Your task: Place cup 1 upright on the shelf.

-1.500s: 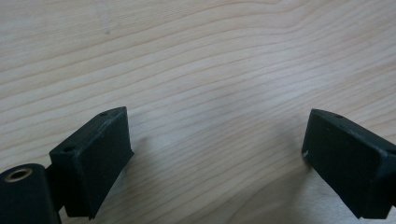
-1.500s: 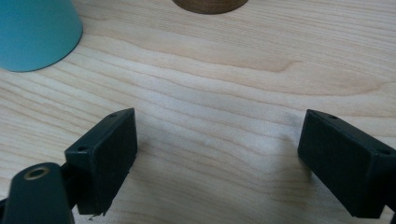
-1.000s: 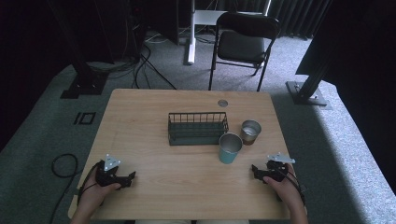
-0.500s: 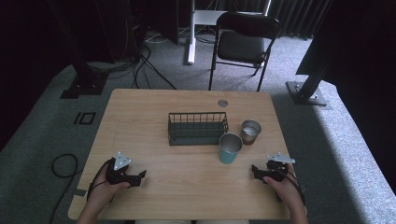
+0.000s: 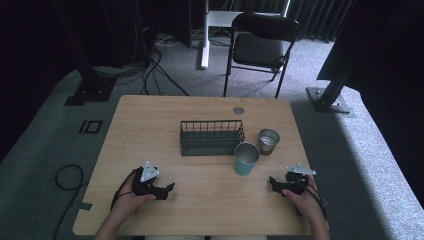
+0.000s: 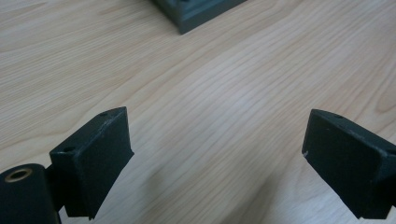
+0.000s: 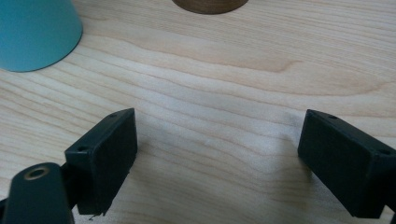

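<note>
A dark wire basket stands empty in the middle of the wooden table. To its right stand a teal cup and, behind that, a brown cup with a metal inside. My left gripper rests near the front left, open, jaws pointing right. In the left gripper view its jaws stand wide apart over bare wood, with a basket corner ahead. My right gripper is open at the front right; its jaws span bare wood below the teal cup and the brown cup's base.
A round grommet sits in the table's far edge. Behind the table stands a black folding chair. Cables lie on the grey carpet at the left, and black stand feet sit at the right.
My left gripper has slid to the right along the front of the table and turned its jaws toward the middle. The right gripper has stayed put.
</note>
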Available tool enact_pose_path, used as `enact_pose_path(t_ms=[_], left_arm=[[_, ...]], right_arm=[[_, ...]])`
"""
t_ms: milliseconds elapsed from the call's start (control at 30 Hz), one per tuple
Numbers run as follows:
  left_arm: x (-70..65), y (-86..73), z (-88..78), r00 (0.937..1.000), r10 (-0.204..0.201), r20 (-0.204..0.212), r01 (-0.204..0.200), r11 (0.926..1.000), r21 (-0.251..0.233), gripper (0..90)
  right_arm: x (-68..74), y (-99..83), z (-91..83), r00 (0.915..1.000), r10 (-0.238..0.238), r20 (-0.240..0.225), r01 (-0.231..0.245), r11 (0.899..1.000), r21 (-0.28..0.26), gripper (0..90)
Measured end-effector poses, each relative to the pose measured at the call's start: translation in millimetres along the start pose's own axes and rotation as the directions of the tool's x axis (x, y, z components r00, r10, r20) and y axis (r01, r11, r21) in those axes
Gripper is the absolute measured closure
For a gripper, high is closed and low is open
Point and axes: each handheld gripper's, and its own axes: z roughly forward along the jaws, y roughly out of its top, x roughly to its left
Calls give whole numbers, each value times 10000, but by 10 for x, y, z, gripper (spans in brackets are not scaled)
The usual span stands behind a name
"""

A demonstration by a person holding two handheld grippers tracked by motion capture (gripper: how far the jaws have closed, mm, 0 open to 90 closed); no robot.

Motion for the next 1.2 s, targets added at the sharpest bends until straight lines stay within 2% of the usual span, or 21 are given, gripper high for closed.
enact_pose_path(t_ms=[367,533,1067,1200], left_arm=[[-147,150,86,9982,256,537,-246,9995,-199,87],[-217,227,118,9956,386,859,-355,9987,-364,87],[-406,458,233,9854,1010,1373,-929,9936,-644,88],[-459,519,268,9832,1042,1500,-926,9923,-825,88]], right_arm=[[0,0,0,10000,7,0,-7,10000,3,116],[0,0,0,10000,-2,1,2,10000,-1,116],[0,0,0,10000,8,-2,-8,10000,0,116],[0,0,0,10000,2,-1,-2,10000,-1,116]])
